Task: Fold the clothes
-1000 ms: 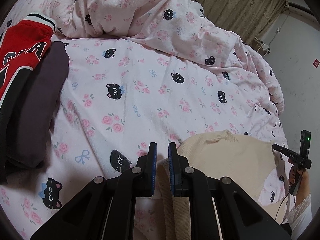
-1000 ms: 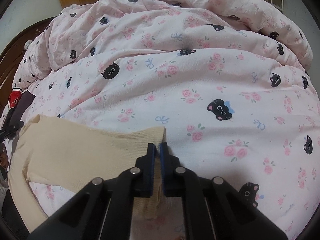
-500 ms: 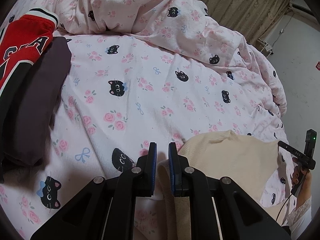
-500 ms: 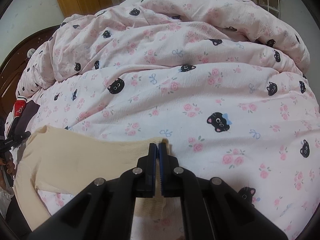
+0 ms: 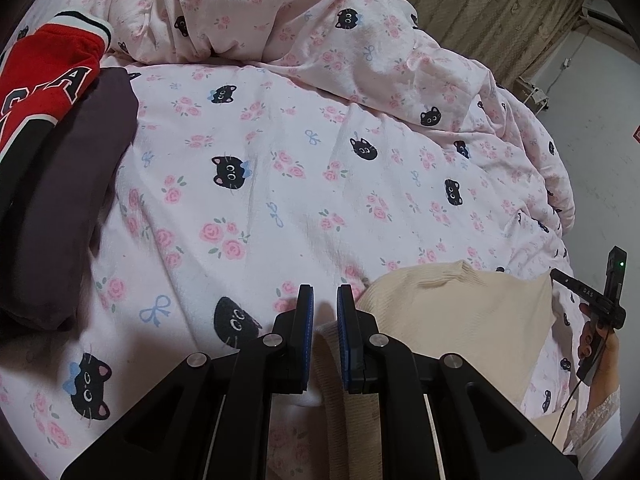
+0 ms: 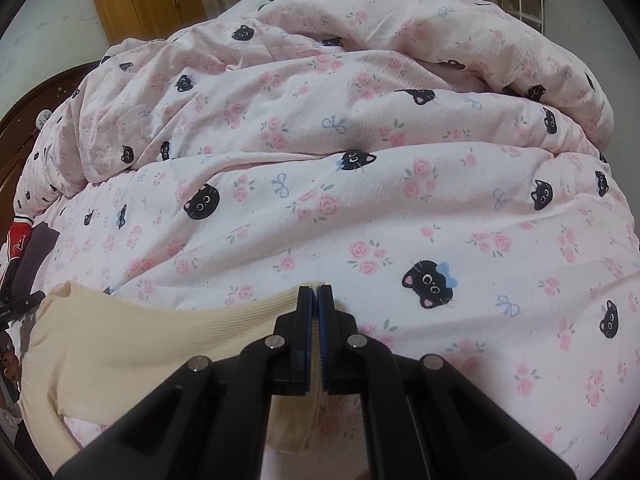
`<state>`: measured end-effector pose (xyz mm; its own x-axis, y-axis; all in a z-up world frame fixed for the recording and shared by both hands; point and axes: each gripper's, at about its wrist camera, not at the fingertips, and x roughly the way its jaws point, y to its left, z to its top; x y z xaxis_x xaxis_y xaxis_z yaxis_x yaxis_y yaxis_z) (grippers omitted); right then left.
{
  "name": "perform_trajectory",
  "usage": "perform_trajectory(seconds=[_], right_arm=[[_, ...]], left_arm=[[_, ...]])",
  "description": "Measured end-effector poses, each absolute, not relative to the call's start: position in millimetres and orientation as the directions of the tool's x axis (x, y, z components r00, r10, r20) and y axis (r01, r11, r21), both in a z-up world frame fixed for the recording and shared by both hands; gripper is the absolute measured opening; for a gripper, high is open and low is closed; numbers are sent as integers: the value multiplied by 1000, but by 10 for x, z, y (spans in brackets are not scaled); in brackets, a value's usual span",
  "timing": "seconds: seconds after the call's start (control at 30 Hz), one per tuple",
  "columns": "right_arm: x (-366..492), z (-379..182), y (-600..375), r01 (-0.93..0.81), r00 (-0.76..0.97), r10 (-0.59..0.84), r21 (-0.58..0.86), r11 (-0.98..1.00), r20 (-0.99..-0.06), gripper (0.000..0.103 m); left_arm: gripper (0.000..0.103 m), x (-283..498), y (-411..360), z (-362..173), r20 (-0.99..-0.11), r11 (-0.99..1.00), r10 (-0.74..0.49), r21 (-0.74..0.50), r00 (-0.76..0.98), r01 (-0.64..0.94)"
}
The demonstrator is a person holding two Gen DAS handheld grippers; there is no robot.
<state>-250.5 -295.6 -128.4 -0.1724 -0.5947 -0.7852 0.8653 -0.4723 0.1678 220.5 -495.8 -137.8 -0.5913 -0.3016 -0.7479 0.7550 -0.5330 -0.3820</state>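
1. On the bed, a cream ribbed knit sweater (image 6: 132,344) lies spread on the pink cat-print duvet (image 6: 360,208).
2. Each hand-held gripper, right (image 6: 314,308) and left (image 5: 325,320), is clamped on a sweater edge, probably to stretch it flat for folding.
3. Dark and red garments (image 5: 60,168) sit aside.

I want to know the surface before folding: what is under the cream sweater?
Under the cream sweater lies the pink quilt with black cats and roses; it shows all around the knit. The quilt beneath the sweater is covered, so anything there cannot be seen.
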Motion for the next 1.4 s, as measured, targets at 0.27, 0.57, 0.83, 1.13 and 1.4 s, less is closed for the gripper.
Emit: perform_trajectory(seconds=[0.27,0.57,0.83,1.13,1.4], right_arm=[[-2569,-1366,-2940,852,-165,-546,160,-499,-821,20],[-2575,-1300,-2514,824,76,-582,380,-421,-810,36],[-2509,-1530,-2416,800,189,-534,445,-402,-824,36],[-2542,-1540,-2419,770,219,-542,485,-414,-811,11],[-2607,-1334,-2222,760,213,-545,489,-429,-811,8]], left_arm=[[10,2176,-4961,-1383,-749,-530,-298,-386,-592,755],[10,2172,-4959,-1374,-749,-531,-300,-383,-591,755],[10,2160,-4927,-1362,-748,-532,-302,-381,-590,756],[10,2190,-4944,-1371,-747,-519,-300,-394,-594,758],[10,2176,-4943,-1366,-747,-523,-299,-393,-594,756]])
